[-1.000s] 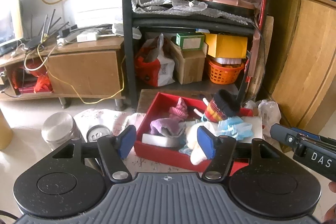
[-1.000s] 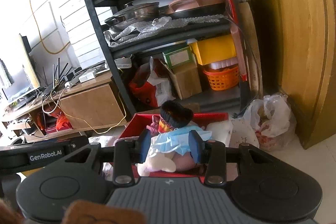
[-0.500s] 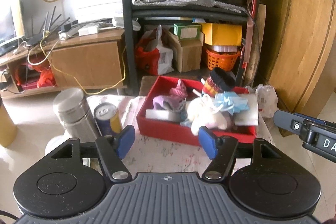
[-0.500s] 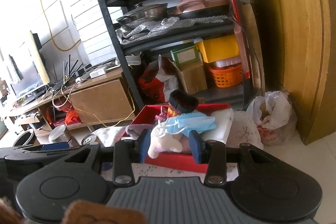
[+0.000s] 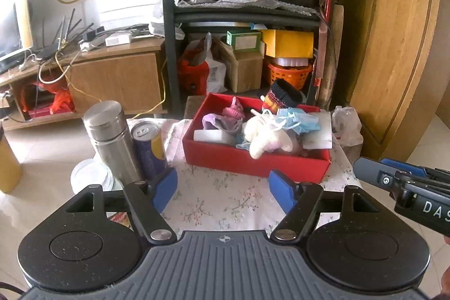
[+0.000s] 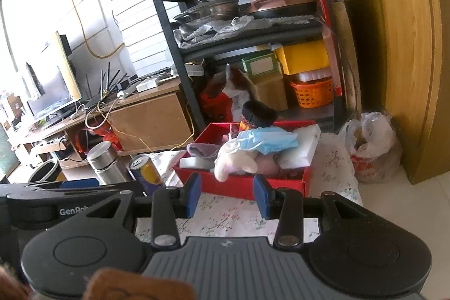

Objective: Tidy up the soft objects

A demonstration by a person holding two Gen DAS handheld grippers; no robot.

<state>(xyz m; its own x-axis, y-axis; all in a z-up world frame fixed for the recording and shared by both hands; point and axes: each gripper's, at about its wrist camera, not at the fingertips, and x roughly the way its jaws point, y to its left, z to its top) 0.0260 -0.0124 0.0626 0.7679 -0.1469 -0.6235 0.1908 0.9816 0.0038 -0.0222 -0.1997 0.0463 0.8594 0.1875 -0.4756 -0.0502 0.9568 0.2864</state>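
Observation:
A red box (image 5: 253, 162) stands on a flowered cloth (image 5: 225, 201). It holds a white plush toy (image 5: 267, 141), a blue face mask (image 5: 298, 120), a purple knit piece (image 5: 219, 121), a pink knit piece (image 5: 234, 107) and a striped hat with a black top (image 5: 281, 96). My left gripper (image 5: 223, 191) hovers in front of the box with its jaws opening and nothing between them. Over the cloth before the red box (image 6: 242, 184), my right gripper (image 6: 227, 195) has its pads a narrow gap apart, empty. The plush toy (image 6: 236, 162) hangs over the box's front wall.
A steel flask (image 5: 112, 137) and a blue-yellow can (image 5: 147, 142) stand left of the box. A white block (image 5: 211, 135) and a white flat box (image 5: 317, 131) lie inside it. A black shelf rack (image 5: 168, 47), a low wooden cabinet (image 5: 112, 80), a wooden cupboard (image 5: 393, 61) and a plastic bag (image 5: 346, 125) stand behind.
Both grippers have drawn back from the red box, which now looks farther off. The left jaws have widened. The flask and can have come fully into the left view.

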